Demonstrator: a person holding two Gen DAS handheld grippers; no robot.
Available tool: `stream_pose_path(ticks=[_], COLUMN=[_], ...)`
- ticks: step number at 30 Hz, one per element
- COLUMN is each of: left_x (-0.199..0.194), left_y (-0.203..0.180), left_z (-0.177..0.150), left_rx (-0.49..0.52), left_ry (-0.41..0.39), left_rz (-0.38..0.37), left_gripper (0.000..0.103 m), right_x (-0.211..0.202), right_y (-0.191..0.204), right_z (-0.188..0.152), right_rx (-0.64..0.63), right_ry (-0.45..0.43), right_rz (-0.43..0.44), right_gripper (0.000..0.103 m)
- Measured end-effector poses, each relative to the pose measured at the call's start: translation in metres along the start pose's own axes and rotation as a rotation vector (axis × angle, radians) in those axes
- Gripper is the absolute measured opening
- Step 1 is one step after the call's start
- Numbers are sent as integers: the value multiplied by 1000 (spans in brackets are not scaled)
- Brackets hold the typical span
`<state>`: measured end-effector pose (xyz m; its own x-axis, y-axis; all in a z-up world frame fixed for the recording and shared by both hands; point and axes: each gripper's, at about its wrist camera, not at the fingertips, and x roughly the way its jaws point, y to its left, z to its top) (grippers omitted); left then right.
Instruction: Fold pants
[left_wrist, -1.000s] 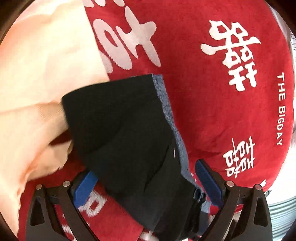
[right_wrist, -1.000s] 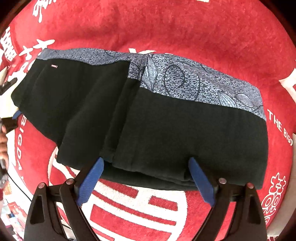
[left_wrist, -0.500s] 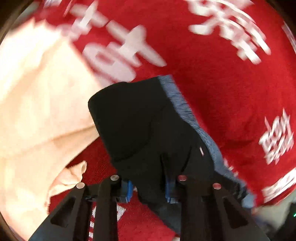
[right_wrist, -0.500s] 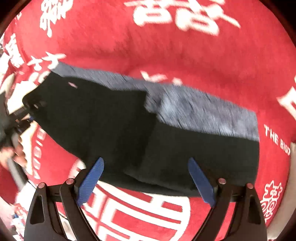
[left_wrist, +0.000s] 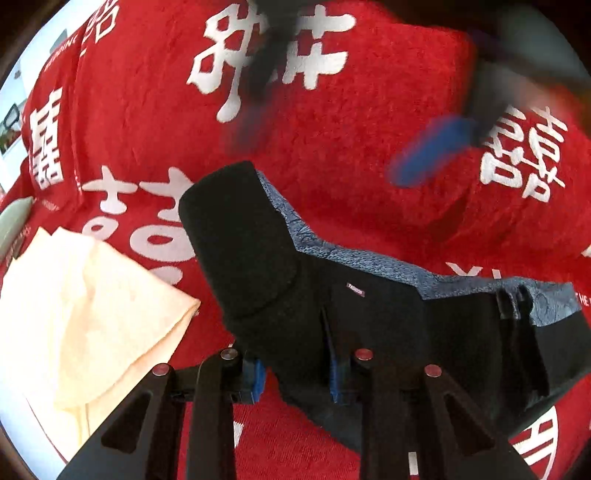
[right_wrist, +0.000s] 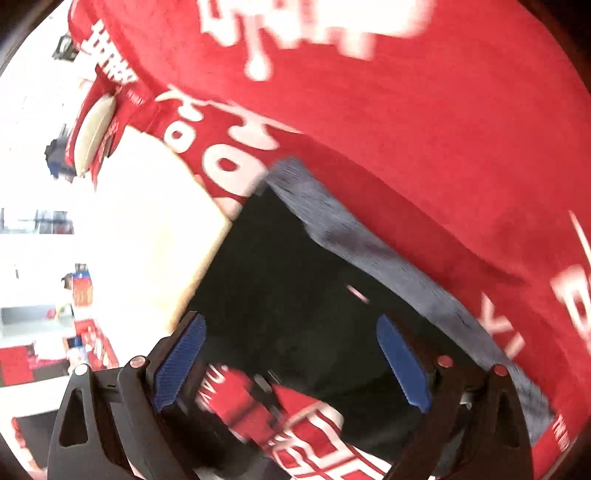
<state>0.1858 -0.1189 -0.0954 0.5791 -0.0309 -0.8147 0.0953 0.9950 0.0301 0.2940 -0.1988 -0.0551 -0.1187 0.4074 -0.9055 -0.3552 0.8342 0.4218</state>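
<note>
Left gripper (left_wrist: 295, 373): nearest to its own camera, at the bottom of the left wrist view. Its 2 blue pads are clenched on a bunched fold of the black pants, and the cloth fills the narrow gap between them. The jaws have just been closing on this fold.

Right gripper (right_wrist: 291, 365): at the bottom of the right wrist view. Its 2 blue pads stand wide apart and press on nothing, so it is released. It hangs over the near edge of the pants. In the left wrist view it shows only as a blurred dark and blue shape at the top right.

Pants (left_wrist: 369, 317): black, with a grey-blue patterned waistband (left_wrist: 369, 258) along the far edge. They lie folded on the red cloth. The end at the left gripper is raised and turned over into a rounded flap; the other part stretches to the right. A small light label sits on the black cloth near the waistband.

Red cloth (left_wrist: 332, 184): it covers the surface under the pants and carries large white characters and some small white letters.

Cream cloth (left_wrist: 85, 314): a pale folded piece to the left of the pants, on the red cloth. In the right wrist view it touches the left end of the pants.

Far background: beyond the edge of the red cloth, on the left, a bright room; it is too blurred to tell the details.
</note>
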Motion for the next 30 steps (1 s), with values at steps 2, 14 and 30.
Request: stream_pose_path(ticks=[2, 14, 30], left_x=[-2, -12, -74], left_y=[-5, -17, -91], left_z=[0, 1, 18], left_rx=[17, 55, 186], left_ry=[-7, -34, -92], left_rz=[3, -22, -167], left_gripper=[27, 27, 27], right_x=[16, 64, -59], right_y=[19, 19, -51], right_z=[17, 16, -70], right_rx=[-44, -73, 41], right_ry=[54, 191, -97], right_rz=[7, -158, 82], right_gripper=[96, 28, 17])
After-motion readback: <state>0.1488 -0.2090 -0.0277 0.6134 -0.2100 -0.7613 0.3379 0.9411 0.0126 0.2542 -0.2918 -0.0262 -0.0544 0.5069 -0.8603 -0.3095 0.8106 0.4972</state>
